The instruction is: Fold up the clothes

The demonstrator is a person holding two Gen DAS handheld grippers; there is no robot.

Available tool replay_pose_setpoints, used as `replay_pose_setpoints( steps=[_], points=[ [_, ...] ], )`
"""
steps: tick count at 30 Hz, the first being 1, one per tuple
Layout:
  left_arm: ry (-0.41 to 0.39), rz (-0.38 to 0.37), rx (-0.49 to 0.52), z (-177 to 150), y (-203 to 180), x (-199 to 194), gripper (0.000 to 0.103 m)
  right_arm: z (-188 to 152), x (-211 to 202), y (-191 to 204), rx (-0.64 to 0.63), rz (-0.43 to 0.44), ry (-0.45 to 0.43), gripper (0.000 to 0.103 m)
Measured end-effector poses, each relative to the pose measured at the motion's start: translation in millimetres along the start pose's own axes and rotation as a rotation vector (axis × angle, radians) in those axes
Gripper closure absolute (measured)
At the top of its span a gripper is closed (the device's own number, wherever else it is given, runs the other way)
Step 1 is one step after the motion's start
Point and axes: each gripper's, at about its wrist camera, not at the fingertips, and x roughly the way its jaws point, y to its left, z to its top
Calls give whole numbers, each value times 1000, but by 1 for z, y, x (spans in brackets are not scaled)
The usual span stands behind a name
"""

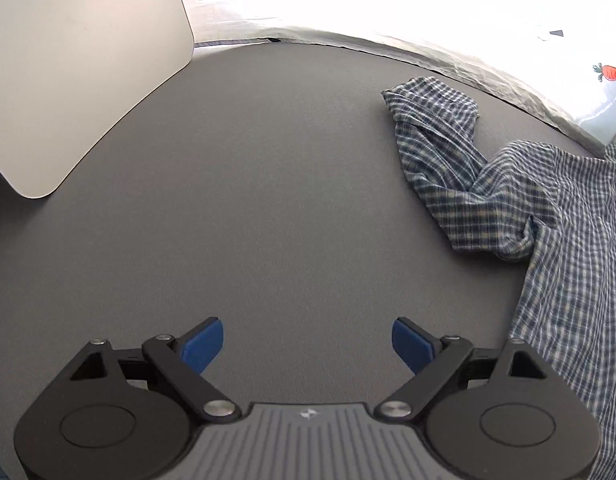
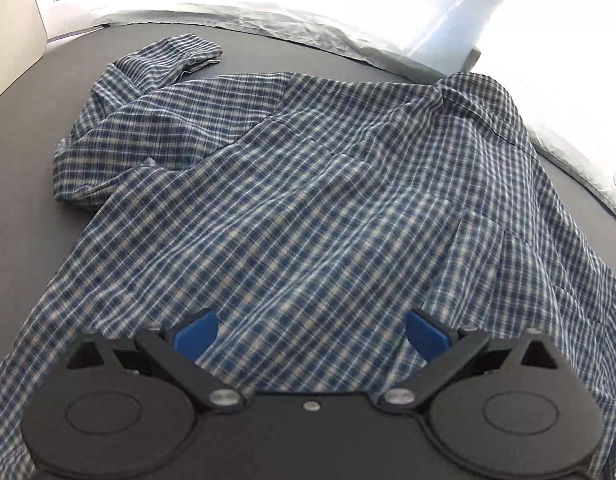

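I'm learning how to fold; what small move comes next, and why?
Probably bring the left hand-held gripper, open over bare table, toward the crumpled sleeve of the plaid shirt; that sleeve lies bunched and needs spreading first.

The left gripper [image 1: 308, 346] points down at a slant. Its two blue fingertips [image 1: 201, 344] stand far apart, and nothing is between them. Its black arms spread out to both sides like a wide V.

The right gripper [image 2: 310, 334] also points down at a slant. Its blue fingertips [image 2: 195, 334] are spread wide too, and they pinch nothing. They hang a little above what lies under them. No hand or sleeve of the person shows in either view.
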Motion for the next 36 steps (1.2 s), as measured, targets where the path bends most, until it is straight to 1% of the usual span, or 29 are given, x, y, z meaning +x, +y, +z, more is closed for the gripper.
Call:
replay_pose_setpoints(
  steps=[4,6,7,9,12,14,15,17,18,19,20,21,25,27,28,29,31,33,35,36],
  points=[
    [-39,-46,-5,55,9,39,11,27,31,-8,102,-80,-16,1],
    [-59,-70,-17,81,8,55,11,34,43,-14,156,-105,-1,1],
    [-69,-95,-32,95,6,63,11,37,49,-16,184,-117,6,1],
    [-80,-154,-63,116,1,75,11,37,55,-23,230,-108,13,0],
    [-77,-238,-93,134,-8,93,11,32,60,-31,277,-70,6,0],
    [-77,-259,-89,139,-20,102,13,27,61,-35,297,-53,0,0],
    [-78,-268,-87,142,-26,107,16,24,61,-38,316,-45,2,0],
    [-74,-282,-98,144,-34,113,31,21,61,-43,345,-33,0,0],
    [-66,-290,-109,145,-39,117,50,19,61,-44,354,-29,-4,0],
    [-65,-295,-114,145,-42,118,73,18,61,-44,345,-32,-12,0],
    [-77,-287,-117,145,-45,117,89,18,61,-43,336,-32,-17,0],
    [-97,-265,-116,145,-46,109,101,17,61,-43,331,-31,-20,0],
    [-177,-172,-112,146,-50,78,101,15,61,-47,330,-23,-26,0],
    [-254,-63,-63,148,-49,44,101,12,60,-50,333,-25,-32,0],
    [-279,-20,-40,148,-48,31,101,11,59,-51,336,-26,-36,0],
    [-309,40,-16,148,-47,13,101,9,59,-53,340,-25,-39,0],
    [-326,57,3,147,-46,-11,101,7,58,-55,338,-26,-46,0],
    [-313,86,63,144,-56,-23,101,6,57,-56,334,-25,-52,0],
    [-293,118,173,137,-77,-19,100,7,57,-56,335,-25,-51,0],
    [-281,99,220,132,-86,-9,98,7,57,-56,335,-25,-51,0]
  ],
)
